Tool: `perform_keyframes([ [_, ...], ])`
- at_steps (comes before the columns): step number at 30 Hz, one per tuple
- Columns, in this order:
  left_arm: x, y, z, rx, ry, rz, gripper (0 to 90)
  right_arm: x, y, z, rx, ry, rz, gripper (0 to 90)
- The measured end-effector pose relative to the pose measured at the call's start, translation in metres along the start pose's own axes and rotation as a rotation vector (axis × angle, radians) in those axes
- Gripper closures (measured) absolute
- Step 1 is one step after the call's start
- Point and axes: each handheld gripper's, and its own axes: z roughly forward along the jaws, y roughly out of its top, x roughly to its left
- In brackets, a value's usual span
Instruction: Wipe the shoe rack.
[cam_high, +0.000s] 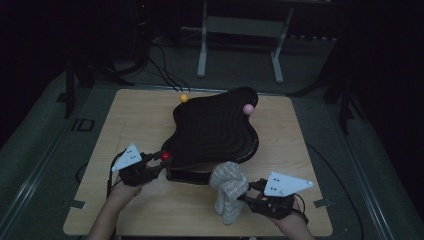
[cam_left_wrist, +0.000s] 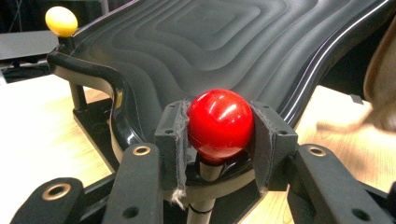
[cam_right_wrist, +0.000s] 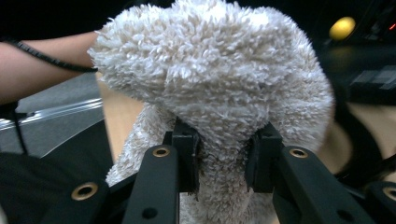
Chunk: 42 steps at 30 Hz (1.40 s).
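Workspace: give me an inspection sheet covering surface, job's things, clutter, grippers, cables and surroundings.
Surface: light wooden tabletop, bare around the tray.
Job's things: black wavy tray on a stand, with a red knob, a yellow knob and a pink knob at its rim; a white fluffy cloth.
Clutter: nothing seen.
Grippers: left gripper shut on the red knob; right gripper shut on the cloth, near the tray's front edge.
Cables: dark leads on the floor behind the table.
Surroundings: dim room, grey floor, white frame legs at the back.
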Motion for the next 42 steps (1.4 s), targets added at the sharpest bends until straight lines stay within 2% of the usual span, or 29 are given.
perform_keyframes([
  [2, 0.000, 0.001, 0.000, 0.005, 0.003, 0.002, 59.6, 0.000, -0.008, -0.003, 0.003, -0.007, 0.031, 69.8],
  [6, -0.002, 0.000, 0.001, 0.000, -0.009, -0.005, 59.5, -0.010, -0.015, -0.016, 0.029, -0.115, 0.096, 69.8],
  [8, -0.003, 0.001, 0.003, 0.006, -0.009, 0.002, 59.5, -0.013, -0.012, -0.022, 0.010, -0.133, 0.097, 69.7],
  [10, -0.005, 0.001, 0.004, 0.001, -0.015, 0.002, 59.5, -0.016, -0.003, -0.028, -0.041, -0.118, 0.101, 69.1],
  [12, -0.004, 0.001, 0.004, 0.003, -0.020, 0.001, 59.5, -0.017, 0.009, -0.035, -0.096, -0.159, 0.082, 68.8],
  [14, -0.005, 0.000, 0.004, 0.003, -0.019, -0.001, 59.5, -0.021, 0.018, -0.038, -0.126, -0.206, 0.074, 68.8],
  [16, -0.005, 0.000, 0.004, -0.002, -0.027, -0.008, 59.5, -0.023, 0.017, -0.029, -0.101, -0.254, 0.055, 69.0],
  [17, -0.005, 0.000, 0.004, 0.000, -0.029, -0.006, 59.5, -0.025, 0.013, -0.021, -0.070, -0.258, 0.050, 69.2],
  [19, -0.005, 0.000, 0.004, 0.004, -0.030, -0.004, 59.5, -0.028, 0.001, -0.005, -0.024, -0.216, 0.071, 69.2],
  [21, -0.005, 0.000, 0.004, -0.002, -0.034, -0.008, 59.5, -0.028, -0.005, 0.004, -0.002, -0.182, 0.085, 69.2],
  [22, -0.004, 0.000, 0.004, 0.000, -0.037, -0.008, 59.5, -0.027, -0.003, 0.005, 0.001, -0.178, 0.072, 69.1],
  [24, -0.004, 0.000, 0.004, 0.006, -0.036, -0.006, 59.5, -0.026, 0.007, 0.001, -0.021, -0.189, 0.045, 69.0],
  [27, -0.004, 0.000, 0.005, 0.002, -0.051, -0.012, 59.5, -0.029, 0.019, -0.004, -0.047, -0.234, 0.010, 69.0],
  [29, -0.004, 0.000, 0.005, 0.008, -0.056, -0.009, 59.5, -0.029, 0.014, 0.003, -0.033, -0.242, -0.001, 69.0],
  [33, -0.003, 0.000, 0.005, 0.007, -0.060, -0.005, 59.5, -0.032, 0.004, 0.019, 0.012, -0.203, 0.015, 69.0],
  [35, -0.004, 0.000, 0.005, 0.009, -0.056, -0.002, 59.5, -0.031, 0.009, 0.019, 0.017, -0.210, -0.006, 69.0],
  [38, -0.003, 0.000, 0.005, 0.007, -0.059, -0.001, 59.5, -0.029, 0.019, 0.016, -0.011, -0.230, -0.030, 69.0],
  [40, -0.004, 0.001, 0.006, 0.014, -0.056, 0.009, 59.5, -0.026, 0.016, 0.022, -0.008, -0.249, -0.047, 69.1],
  [42, -0.004, 0.001, 0.006, 0.011, -0.058, 0.008, 59.5, -0.025, 0.007, 0.033, 0.024, -0.248, -0.049, 69.1],
])
